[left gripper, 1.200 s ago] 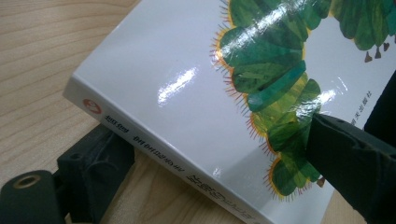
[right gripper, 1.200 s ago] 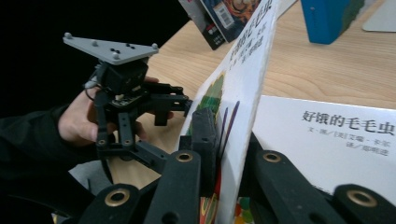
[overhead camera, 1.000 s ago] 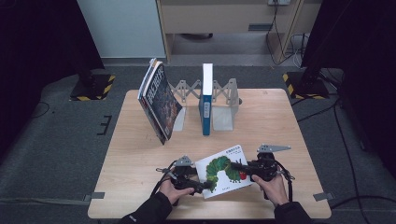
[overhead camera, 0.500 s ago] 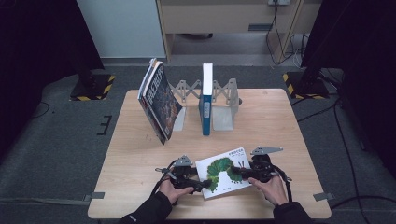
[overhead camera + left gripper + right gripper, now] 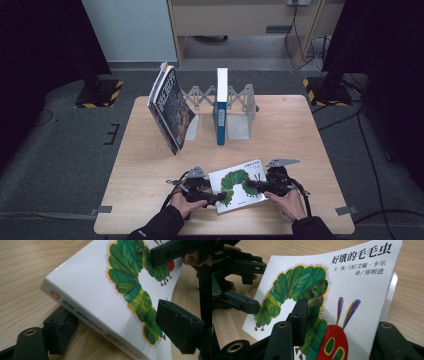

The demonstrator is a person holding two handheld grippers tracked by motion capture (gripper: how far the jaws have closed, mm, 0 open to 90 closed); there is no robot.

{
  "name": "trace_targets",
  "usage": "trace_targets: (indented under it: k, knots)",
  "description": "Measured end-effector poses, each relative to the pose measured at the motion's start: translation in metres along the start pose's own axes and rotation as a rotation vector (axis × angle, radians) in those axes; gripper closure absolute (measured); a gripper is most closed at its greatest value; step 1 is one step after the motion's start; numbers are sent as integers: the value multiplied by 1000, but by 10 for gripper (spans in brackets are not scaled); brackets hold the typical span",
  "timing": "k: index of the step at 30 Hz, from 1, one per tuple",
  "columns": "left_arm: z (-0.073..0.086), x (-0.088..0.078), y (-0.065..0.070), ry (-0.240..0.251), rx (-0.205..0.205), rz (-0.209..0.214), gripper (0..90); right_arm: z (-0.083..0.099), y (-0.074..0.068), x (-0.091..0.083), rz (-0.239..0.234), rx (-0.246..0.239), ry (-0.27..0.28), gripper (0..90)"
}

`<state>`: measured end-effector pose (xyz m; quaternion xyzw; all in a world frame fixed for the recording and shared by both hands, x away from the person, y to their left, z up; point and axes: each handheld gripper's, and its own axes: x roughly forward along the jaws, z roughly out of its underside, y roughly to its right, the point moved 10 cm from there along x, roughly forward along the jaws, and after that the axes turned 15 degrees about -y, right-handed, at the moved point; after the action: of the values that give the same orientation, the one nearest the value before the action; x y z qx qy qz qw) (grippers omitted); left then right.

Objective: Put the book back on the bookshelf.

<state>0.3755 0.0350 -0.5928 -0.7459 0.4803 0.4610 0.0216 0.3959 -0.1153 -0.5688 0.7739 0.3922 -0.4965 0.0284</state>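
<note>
Three books are showing on the table [image 5: 150,200]. Two are standing at the far side, well away from both grippers: a dark-covered book [image 5: 170,107] leaning at the left end of a grey metal rack [image 5: 239,107], and a blue book [image 5: 221,105] standing upright in the rack's middle. The third, a white picture book [image 5: 237,185] with a green caterpillar on its cover, is lying at the near edge of the table, directly between the two grippers.

The left gripper [image 5: 212,197] is clamping the picture book's left side, near the spine: in the left gripper view one jaw is sitting under the book and the other is pressing on the cover, so the spine edge is riding slightly above the wood.

The right gripper [image 5: 252,187] is reaching over the opposite, page-side edge. In the right gripper view one jaw is lying on the cover and the other is sitting beyond the cover's edge, with that edge between them. These jaws have just been opening a little; whether they are gripping the cover cannot be told. The cover's free corner is curling upward.

Bare wood is lying open left of the left gripper, right of the right gripper, and ahead of both toward the rack. The table's near edge is sitting just behind the hands.
</note>
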Motion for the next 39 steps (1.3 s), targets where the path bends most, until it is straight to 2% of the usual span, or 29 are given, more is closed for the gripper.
trace_targets:
  k: [3,6,10,15,17,21,25,31,34,39]
  knots:
    - [0,0,0,2,-4,3,174,-3,-6,2,-11,-20,12,535]
    - [0,-1,-3,7,-15,-8,219,-4,-8,3,-18,-17,12,533]
    - [0,-2,-3,13,-26,0,224,-4,-9,3,-22,-10,10,482]
    - [0,-3,-3,20,-37,7,233,-3,-11,3,30,-74,-26,363]
    - [1,-3,-4,17,-35,-1,243,-3,-8,1,38,-57,-18,313]
    - [1,-3,-4,18,-38,-5,275,-3,7,-6,97,-28,-2,316]
    - [1,-3,-5,18,-38,-7,279,-1,15,-8,125,-5,15,298]
    - [1,-4,-5,17,-43,-6,285,8,21,2,144,26,-41,280]
    - [1,-5,-5,15,-55,-5,294,11,19,7,123,37,-63,280]
    - [-1,-9,-3,25,-67,-4,333,11,13,11,61,62,-59,286]
